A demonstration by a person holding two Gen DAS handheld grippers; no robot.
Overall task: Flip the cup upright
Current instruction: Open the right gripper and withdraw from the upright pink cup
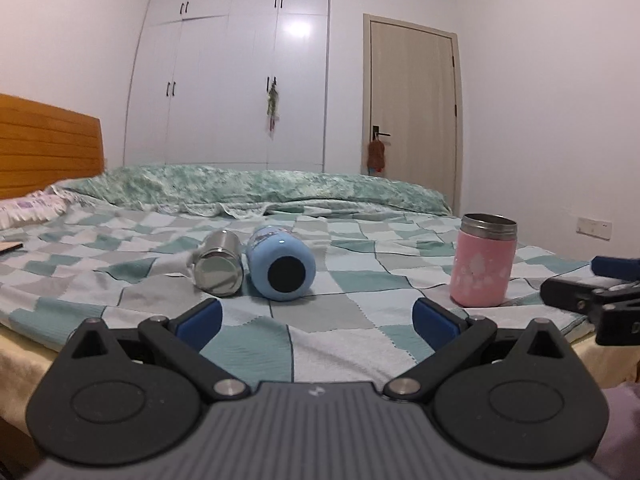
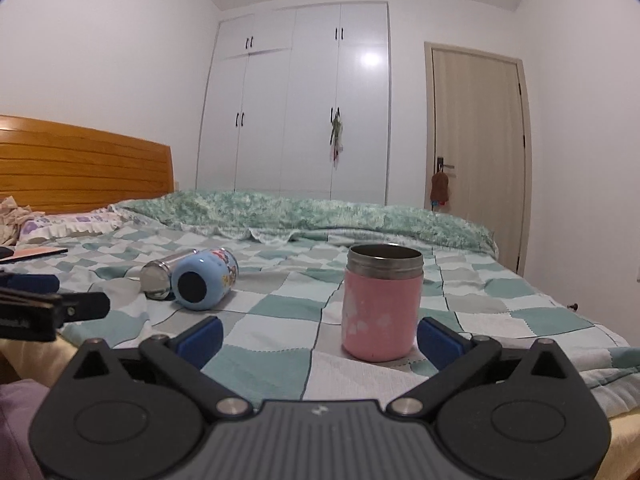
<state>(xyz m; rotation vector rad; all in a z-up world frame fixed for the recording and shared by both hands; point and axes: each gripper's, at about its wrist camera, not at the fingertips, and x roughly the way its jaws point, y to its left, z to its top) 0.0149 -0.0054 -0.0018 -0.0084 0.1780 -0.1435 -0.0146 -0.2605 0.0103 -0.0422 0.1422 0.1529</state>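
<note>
Checked bedspread [image 1: 320,344]: pink cup [image 2: 382,304] upright; blue cup [image 1: 280,264] and steel cup [image 1: 219,268] on their sides, touching. Left gripper [image 1: 316,316] and right gripper [image 2: 320,338] spread wide, holding nothing.

Checkered bed [image 1: 360,332]: 3 cups [image 1: 482,266], pillow [image 2: 60,226].

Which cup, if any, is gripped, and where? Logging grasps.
None: left hand-held gripper and right hand-held gripper are both open, clear of the pink cup.

pink cup [image 2: 380,316] upright on bed [image 2: 280,364], just past right gripper [image 2: 318,342], jaws wide; blue cup [image 2: 206,280] on side.
</note>
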